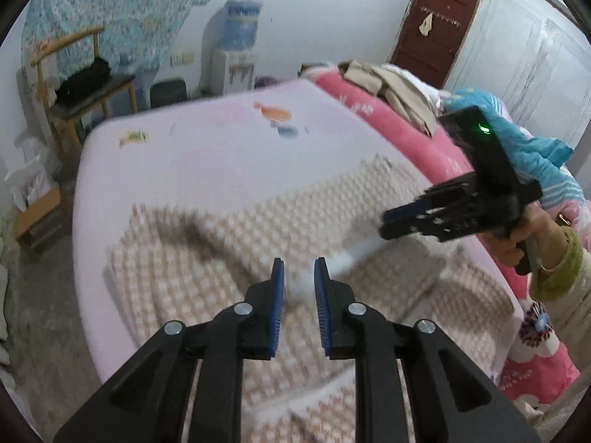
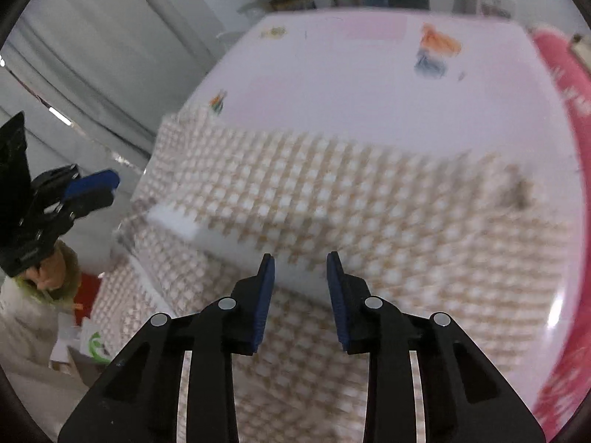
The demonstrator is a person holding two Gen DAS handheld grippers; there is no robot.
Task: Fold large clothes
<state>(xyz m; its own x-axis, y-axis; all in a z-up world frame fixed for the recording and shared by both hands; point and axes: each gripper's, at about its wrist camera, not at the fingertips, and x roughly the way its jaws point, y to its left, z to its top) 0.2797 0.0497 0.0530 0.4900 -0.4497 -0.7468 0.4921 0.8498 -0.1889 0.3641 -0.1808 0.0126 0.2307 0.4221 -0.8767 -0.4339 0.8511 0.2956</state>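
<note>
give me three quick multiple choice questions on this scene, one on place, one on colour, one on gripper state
1. Where does the checked garment lie?
A. on the floor
B. on the pale pink bed sheet
C. on the chair

2. What colour are the gripper finger pads?
A. blue
B. red
C. yellow

3. How does the left gripper stand?
A. shut on the garment
B. out of view
C. open, above the garment

Answers: 1 B, the beige and white checks are spread across the sheet. 2 A, blue ribbed pads line the fingers. 3 C, a gap shows between its fingers with nothing clamped.

Left tongs (image 1: 299, 269) and right tongs (image 2: 301, 262) both hover with jaws parted, gripping nothing.
</note>
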